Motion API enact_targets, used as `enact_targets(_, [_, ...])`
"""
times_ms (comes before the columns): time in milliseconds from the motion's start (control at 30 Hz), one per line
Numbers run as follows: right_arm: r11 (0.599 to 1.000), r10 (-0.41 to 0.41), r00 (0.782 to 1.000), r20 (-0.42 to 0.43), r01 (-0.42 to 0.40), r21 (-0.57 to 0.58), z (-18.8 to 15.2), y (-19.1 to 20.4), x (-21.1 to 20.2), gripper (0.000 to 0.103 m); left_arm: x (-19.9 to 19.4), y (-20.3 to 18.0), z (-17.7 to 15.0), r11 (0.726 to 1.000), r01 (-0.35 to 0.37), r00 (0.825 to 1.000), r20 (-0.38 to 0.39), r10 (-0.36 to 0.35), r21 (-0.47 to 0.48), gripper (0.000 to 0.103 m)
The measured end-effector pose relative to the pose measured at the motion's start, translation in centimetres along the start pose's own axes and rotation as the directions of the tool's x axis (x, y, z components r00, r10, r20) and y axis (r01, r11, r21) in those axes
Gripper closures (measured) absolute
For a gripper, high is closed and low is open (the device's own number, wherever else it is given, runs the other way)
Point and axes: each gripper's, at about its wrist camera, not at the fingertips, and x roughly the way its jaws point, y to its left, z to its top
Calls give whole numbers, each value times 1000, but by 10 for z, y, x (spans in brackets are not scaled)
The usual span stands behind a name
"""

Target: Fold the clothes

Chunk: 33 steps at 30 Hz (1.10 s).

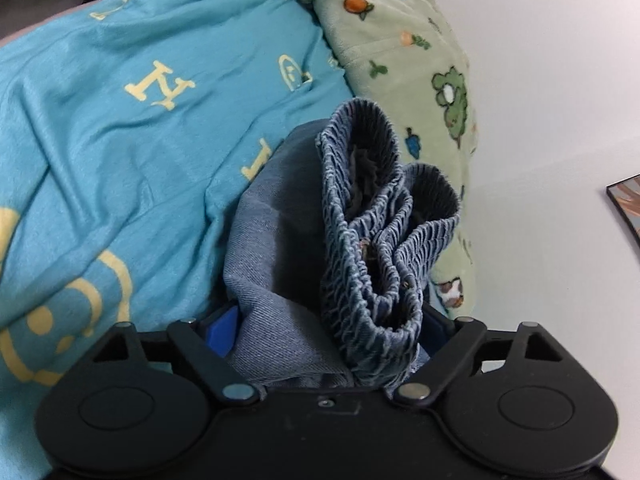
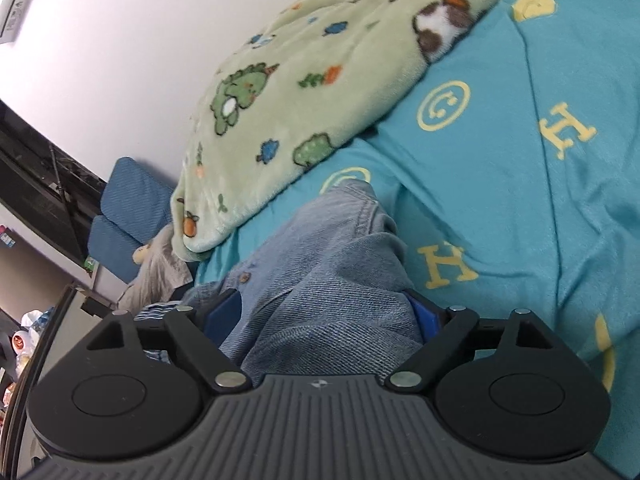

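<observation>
- The left gripper (image 1: 326, 332) is pinched on the denim garment (image 1: 280, 248) at its gathered elastic waistband (image 1: 376, 216); the bunched band stands up between the blue pads.
- The right gripper (image 2: 326, 314) is pinched on another part of the same denim garment (image 2: 328, 264), near a stitched seam and a small button.
- The denim is held just above a teal garment (image 1: 132, 128) printed with yellow letters and smiley faces, beside a green fleece garment (image 1: 412, 60) with animal and fruit prints.
- Judged step: the denim is being lifted clear of the pile for spreading. It is advised that both pinches be kept firm, the two grips be drawn apart until the waistband is taut and level, and the legs be left to hang free before laying down.
- Risk noted: the crumpled band may slip, or the teal fabric beneath may be dragged along.
- The surface is a white counter (image 1: 540, 100), bare to the right of the pile.
- A dark-framed flat item (image 1: 628, 208) lies at its edge; what it is cannot be told.
- In the right wrist view, blue cushions (image 2: 128, 208) and dark furniture are seen beyond.
</observation>
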Motion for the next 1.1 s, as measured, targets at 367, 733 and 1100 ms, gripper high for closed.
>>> enact_targets(367, [985,-106,994,29,109,-134,-7,22,-2,60,-1,-20,-2,990,-69,997,49,63,122,51])
enact_targets(733, [965,-74,988,135,105,-241,4,81,-41,77,-30,-55,-6,979,-53,994,108,32,196,59])
enact_targets(1100, [966,-29,966,258,93,-241,36,108,-143,77,-70,-145,-40,947,44,994,83,-74,319,60])
